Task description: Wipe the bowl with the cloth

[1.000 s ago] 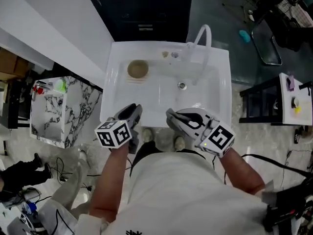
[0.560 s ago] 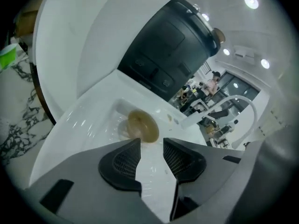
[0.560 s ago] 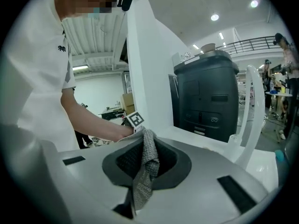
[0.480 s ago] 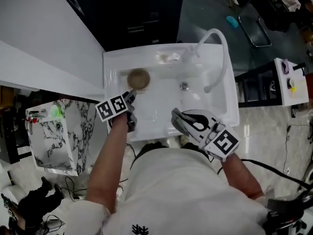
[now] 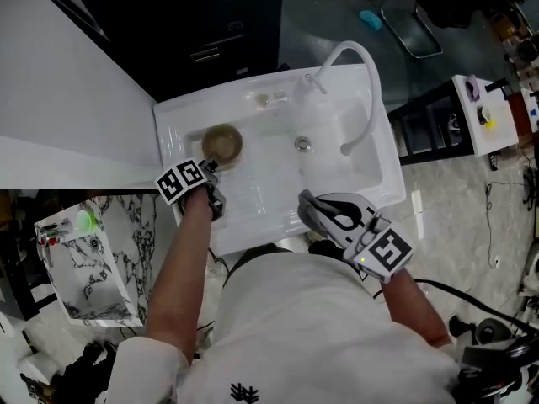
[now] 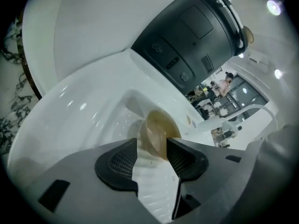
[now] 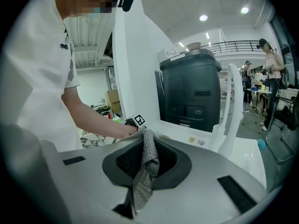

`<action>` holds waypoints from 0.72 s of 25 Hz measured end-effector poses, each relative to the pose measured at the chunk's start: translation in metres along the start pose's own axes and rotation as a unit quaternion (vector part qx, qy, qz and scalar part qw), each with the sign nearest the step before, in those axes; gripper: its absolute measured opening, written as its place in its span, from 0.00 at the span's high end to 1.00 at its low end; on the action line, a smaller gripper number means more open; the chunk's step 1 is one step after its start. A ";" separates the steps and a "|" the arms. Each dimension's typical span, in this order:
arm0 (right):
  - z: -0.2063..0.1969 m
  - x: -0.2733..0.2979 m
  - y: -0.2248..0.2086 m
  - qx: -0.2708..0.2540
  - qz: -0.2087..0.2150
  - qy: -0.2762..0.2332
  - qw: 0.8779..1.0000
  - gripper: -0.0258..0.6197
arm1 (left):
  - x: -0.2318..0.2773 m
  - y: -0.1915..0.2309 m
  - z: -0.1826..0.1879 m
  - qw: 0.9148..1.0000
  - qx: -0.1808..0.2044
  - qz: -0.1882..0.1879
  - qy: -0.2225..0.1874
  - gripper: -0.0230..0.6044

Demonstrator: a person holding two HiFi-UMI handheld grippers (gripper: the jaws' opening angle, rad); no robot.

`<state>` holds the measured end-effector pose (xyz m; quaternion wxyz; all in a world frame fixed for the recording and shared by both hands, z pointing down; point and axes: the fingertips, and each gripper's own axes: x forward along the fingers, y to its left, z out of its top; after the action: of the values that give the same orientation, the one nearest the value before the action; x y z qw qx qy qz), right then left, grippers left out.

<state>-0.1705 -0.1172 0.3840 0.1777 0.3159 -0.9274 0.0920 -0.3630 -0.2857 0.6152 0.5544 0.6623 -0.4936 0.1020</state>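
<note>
Bowl (image 5: 221, 144), sink's (image 5: 370, 154) far-left corner: likely stiff, slick; grip rim. My left claw (image 6: 152, 155), jaws just opening, unclenched, rim at tips; right claw (image 7: 145, 160) clamps cloth (image 7: 145, 176).

I see white sink (image 5: 337, 173) with arched white faucet (image 5: 347, 46), backed by dark cabinet (image 5: 210, 23). White wall panel (image 5: 59, 99) at left. Marbled box (image 5: 93, 280) below it. Pale marbled floor (image 5: 450, 217) at right, cables (image 5: 493, 241) trailing over it. Beyond sink, floor dark and glossy (image 5: 328, 15). White side table (image 5: 480, 137) at right edge. In right gripper view I note round ceiling lights (image 7: 203, 18), railing (image 7: 233, 45) high at back, person (image 7: 268, 64) standing far off.
</note>
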 end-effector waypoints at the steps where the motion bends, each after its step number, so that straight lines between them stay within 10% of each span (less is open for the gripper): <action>1: 0.000 -0.001 -0.001 0.001 -0.003 0.000 1.000 0.91 | 0.002 0.001 0.000 1.000 -0.005 0.002 0.001 0.66; 18: -0.006 -0.022 -0.010 0.005 0.004 0.000 1.000 0.91 | 0.003 0.007 -0.011 0.998 -0.001 0.068 -0.002 0.93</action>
<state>-0.1462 -0.1111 0.3811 0.1761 0.3131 -0.9282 0.0971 -0.3620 -0.2779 0.6254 0.5459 0.6267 -0.5387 0.1380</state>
